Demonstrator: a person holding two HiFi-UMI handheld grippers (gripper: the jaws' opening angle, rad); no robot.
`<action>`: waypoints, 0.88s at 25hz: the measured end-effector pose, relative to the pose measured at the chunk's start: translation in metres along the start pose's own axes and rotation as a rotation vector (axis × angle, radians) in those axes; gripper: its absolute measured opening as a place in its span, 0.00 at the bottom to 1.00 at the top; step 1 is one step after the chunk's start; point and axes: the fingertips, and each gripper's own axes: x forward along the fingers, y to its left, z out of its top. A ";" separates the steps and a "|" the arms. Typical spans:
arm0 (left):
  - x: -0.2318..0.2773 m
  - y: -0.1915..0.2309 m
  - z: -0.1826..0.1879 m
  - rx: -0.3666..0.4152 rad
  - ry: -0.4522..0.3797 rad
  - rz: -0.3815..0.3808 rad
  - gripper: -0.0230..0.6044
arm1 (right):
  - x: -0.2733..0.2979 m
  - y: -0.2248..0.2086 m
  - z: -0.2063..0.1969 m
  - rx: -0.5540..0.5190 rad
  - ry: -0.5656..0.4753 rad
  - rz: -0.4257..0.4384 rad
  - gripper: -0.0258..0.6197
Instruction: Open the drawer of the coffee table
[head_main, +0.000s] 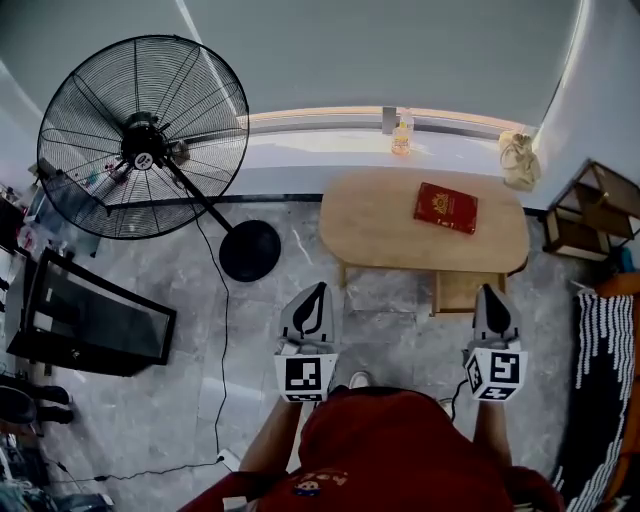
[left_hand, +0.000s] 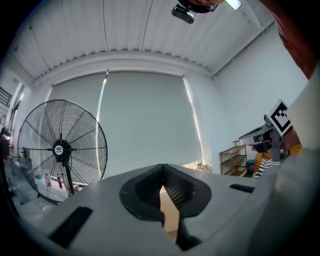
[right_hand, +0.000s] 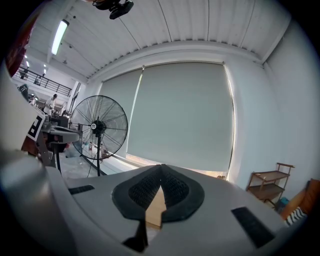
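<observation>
The oval wooden coffee table (head_main: 380, 235) stands in front of me by the window, with a red book (head_main: 446, 207) on its right half. Below its near edge a pale wooden drawer box (head_main: 462, 291) shows at the right. My left gripper (head_main: 317, 290) hovers over the floor, short of the table's left end, jaws together and holding nothing. My right gripper (head_main: 491, 292) hangs just right of the drawer box, also shut and empty. In the left gripper view (left_hand: 161, 171) and the right gripper view (right_hand: 160, 171) the tips meet, and the table's wood shows behind them.
A big black floor fan (head_main: 143, 137) with a round base (head_main: 250, 250) stands to the left, its cable trailing over the tiles. A dark screen (head_main: 90, 320) lies at far left. A wooden shelf (head_main: 590, 210) and striped cloth (head_main: 600, 370) sit on the right. A bottle (head_main: 402, 132) stands on the sill.
</observation>
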 end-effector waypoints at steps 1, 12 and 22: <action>0.000 0.000 -0.001 -0.002 0.002 -0.001 0.05 | 0.000 0.001 0.000 -0.003 0.001 0.002 0.04; -0.001 -0.004 -0.007 -0.004 0.016 -0.015 0.05 | 0.001 0.006 -0.004 -0.022 0.021 0.009 0.04; -0.003 -0.004 -0.008 0.001 0.015 -0.021 0.05 | -0.001 0.012 -0.002 -0.043 0.024 0.017 0.04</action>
